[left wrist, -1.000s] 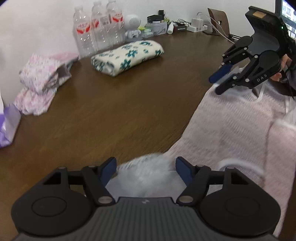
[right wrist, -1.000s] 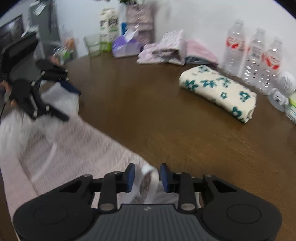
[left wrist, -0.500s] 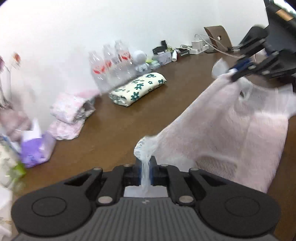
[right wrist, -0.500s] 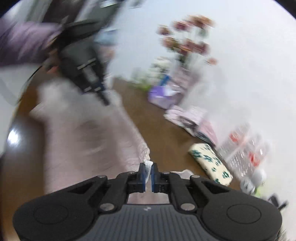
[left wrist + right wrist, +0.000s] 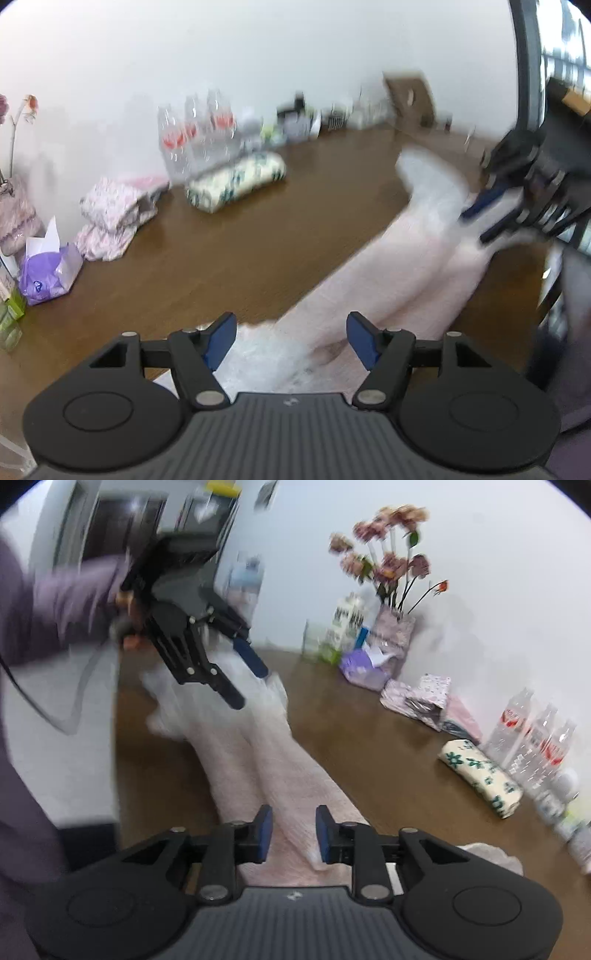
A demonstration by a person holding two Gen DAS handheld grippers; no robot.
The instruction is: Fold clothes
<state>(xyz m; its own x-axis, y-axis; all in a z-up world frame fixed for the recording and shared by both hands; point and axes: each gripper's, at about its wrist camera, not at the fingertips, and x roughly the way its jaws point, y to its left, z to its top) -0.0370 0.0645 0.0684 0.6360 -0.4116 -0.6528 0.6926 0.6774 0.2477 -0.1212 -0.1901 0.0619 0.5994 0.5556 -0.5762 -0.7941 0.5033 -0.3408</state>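
Your left tool (image 5: 291,341) is released, its 2 blue pads spread wide over the near end of the pink garment (image 5: 388,288), gripping nothing. From there the garment runs as a long rumpled band across the brown tabletop (image 5: 236,240) toward 2 o'clock, where your right tool (image 5: 484,218) hangs over its far end, blurred.

In the right wrist view, your right tool (image 5: 293,829) is also released, pads apart with the garment (image 5: 280,768) lying below and between them. The cloth stretches toward 11 o'clock to your left tool (image 5: 245,681), which sits open just above the pale far end, held by a hand in a purple sleeve (image 5: 55,602).

Farther out at 2 o'clock lies a folded floral cloth (image 5: 480,777), with 3 clear bottles (image 5: 535,738) just beside it against the wall. At 1 o'clock sit folded pink clothes (image 5: 424,699), then a purple tissue pack (image 5: 364,666), and behind it a vase of flowers (image 5: 391,587).
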